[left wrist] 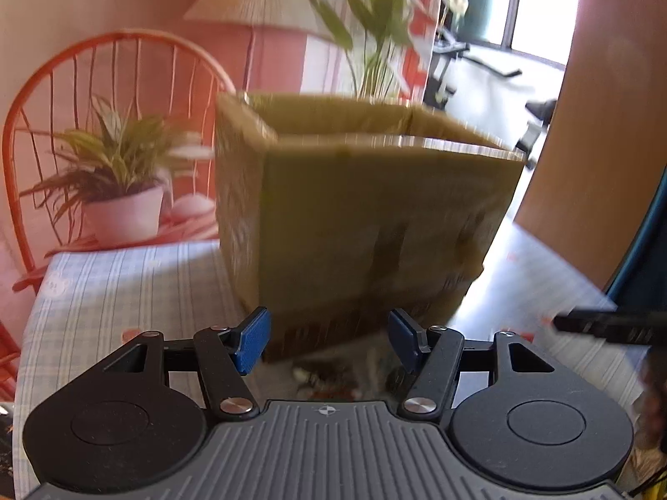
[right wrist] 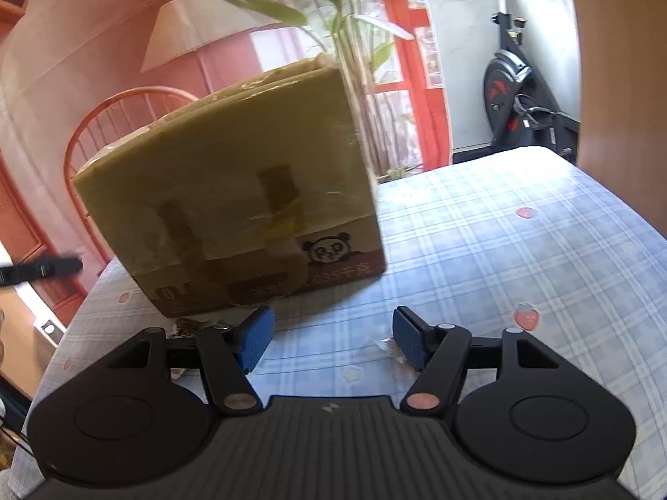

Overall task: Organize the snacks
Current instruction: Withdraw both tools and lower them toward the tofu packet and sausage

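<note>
Snack packets (right wrist: 389, 348) are lying on the tabletop (right wrist: 521, 258), lower centre, before the cardboard box (right wrist: 233, 204). Both claws, left (left wrist: 329, 339) and right (right wrist: 333, 341), are being held open, empty; pickup is judged pending.

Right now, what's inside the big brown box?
The cardboard box is open at the top, but only the inner walls near its rim show in the left view. Its front wall hides the bottom, so any snacks inside can't be seen. Both tongs are empty.

olive-brown box (right wrist: 233, 191), blue checked tablecloth (right wrist: 500, 250)
</note>
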`<action>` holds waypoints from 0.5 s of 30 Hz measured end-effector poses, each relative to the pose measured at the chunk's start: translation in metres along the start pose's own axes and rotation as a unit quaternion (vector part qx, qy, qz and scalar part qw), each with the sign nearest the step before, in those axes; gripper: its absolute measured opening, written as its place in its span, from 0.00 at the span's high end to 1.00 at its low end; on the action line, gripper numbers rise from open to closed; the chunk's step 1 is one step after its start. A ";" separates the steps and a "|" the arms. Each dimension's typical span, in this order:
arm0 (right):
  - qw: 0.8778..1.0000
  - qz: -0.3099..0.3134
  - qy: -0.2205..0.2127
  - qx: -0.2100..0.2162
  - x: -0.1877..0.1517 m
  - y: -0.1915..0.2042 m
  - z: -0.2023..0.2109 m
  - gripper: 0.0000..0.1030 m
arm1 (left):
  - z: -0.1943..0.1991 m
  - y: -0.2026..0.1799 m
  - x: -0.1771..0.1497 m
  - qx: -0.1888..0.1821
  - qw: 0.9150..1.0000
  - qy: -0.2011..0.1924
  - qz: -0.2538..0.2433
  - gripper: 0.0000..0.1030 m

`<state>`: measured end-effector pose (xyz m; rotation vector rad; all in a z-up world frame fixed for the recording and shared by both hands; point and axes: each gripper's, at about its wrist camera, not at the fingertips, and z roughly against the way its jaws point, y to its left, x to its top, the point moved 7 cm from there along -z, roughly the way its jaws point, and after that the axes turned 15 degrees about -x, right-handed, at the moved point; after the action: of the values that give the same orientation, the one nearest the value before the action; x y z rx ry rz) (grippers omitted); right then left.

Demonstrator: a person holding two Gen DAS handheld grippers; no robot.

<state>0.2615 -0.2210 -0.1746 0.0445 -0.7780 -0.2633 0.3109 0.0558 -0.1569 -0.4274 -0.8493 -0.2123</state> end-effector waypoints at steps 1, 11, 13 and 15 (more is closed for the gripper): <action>1.000 -0.003 0.000 -0.003 0.000 -0.002 0.000 0.35 | -0.001 0.001 -0.003 0.001 1.000 0.002 0.003 0.37; 1.000 -0.001 0.006 -0.021 -0.004 -0.017 -0.007 0.35 | -0.001 0.015 -0.012 0.010 1.000 0.001 0.022 0.37; 1.000 -0.001 0.006 -0.023 -0.003 -0.018 -0.008 0.35 | -0.002 0.015 -0.016 0.013 1.000 0.004 0.023 0.37; 1.000 -0.001 0.007 -0.024 -0.003 -0.019 -0.010 0.35 | -0.004 0.017 -0.018 0.016 1.000 0.006 0.024 0.37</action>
<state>0.2623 -0.2397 -0.1863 0.0026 -0.7583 -0.2829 0.3081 0.0693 -0.1780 -0.4159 -0.8288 -0.1558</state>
